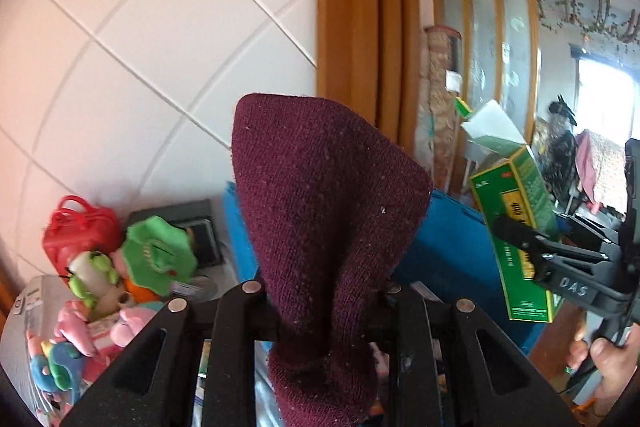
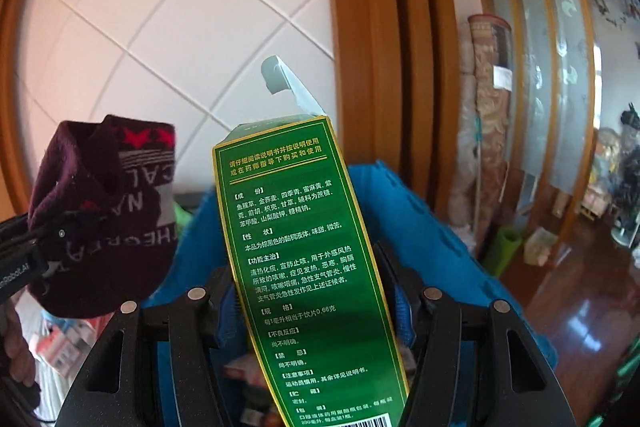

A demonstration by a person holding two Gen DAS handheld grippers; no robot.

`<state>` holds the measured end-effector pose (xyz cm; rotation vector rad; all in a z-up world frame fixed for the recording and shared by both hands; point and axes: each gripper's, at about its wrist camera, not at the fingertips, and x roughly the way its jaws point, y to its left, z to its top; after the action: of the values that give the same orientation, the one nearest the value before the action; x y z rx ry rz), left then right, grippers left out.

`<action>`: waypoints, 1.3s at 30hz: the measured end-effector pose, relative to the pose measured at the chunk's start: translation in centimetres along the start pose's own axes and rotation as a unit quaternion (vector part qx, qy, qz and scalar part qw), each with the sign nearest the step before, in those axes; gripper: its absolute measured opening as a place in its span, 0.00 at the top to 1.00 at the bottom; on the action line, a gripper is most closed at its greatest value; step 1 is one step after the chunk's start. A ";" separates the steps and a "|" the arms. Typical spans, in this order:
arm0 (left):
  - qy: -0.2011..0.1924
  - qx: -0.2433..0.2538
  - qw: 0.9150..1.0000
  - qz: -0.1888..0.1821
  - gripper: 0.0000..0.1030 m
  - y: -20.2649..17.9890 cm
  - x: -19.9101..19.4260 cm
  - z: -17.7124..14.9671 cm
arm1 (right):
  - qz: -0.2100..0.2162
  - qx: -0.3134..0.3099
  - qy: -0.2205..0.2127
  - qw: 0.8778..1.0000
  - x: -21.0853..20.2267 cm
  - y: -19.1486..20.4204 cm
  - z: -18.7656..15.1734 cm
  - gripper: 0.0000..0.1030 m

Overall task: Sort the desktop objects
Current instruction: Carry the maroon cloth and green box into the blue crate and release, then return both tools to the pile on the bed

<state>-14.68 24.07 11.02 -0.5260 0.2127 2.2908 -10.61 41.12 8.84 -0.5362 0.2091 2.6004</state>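
Right, both hands loaded, both items up in the air over the blue bin
left gripper (image 1: 324,291): jaws nearly closed, pinching the maroon sock (image 1: 320,211) at a bunched waist, toe end standing up, cuff hanging below the jaws
right gripper (image 2: 316,307): jaws about half open, clamped on the long sides of the green medicine box (image 2: 296,247), box upright, leaning a little left
sock location: left of the box, held high in front of the white tiled wall (image 1: 140,27); in the right wrist view it shows printed lettering and red stars
box location: right of the sock, above the blue bin (image 2: 420,211), top flap (image 2: 288,83) open and sticking up
sock handling: soft, light, limp, not fragile; probably drapes and snags on edges; mid-body pinch looks secure, knit grips well
box handling: light thin cardboard, stiff but crushable, glossy so may slip; likely best held mid-length on the narrow sides; loose flap can catch
edges: bin rim near and below both items; wooden door frame (image 1: 360,7) beyond; toy pile (image 1: 100,287) and red toy bag (image 1: 78,227) low left
open room: clear air above the bin and between the two items; tight on the left by the toys; right side opens onto a wooden floor (image 2: 580,307)
risk: box and sock near each other, I'd keep the hands apart when lowering
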 end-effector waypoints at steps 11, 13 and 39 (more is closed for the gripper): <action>0.098 0.017 0.995 -0.011 0.77 -6.5 7.2 -2.5 | -0.017 -0.032 0.043 0.998 4.4 -5.3 -2.9 0.42; 0.105 0.025 0.994 -0.006 0.77 -7.2 7.8 -3.0 | -0.027 -0.045 0.045 0.998 5.2 -5.5 -3.4 0.42; 0.075 0.058 0.992 0.088 0.19 -7.9 7.3 -3.0 | -0.033 -0.032 0.037 0.998 6.9 -7.2 -3.9 0.00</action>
<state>-12.70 33.40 5.24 -0.6417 0.4795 2.3932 -11.43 49.36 2.12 -0.6517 0.1291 2.5321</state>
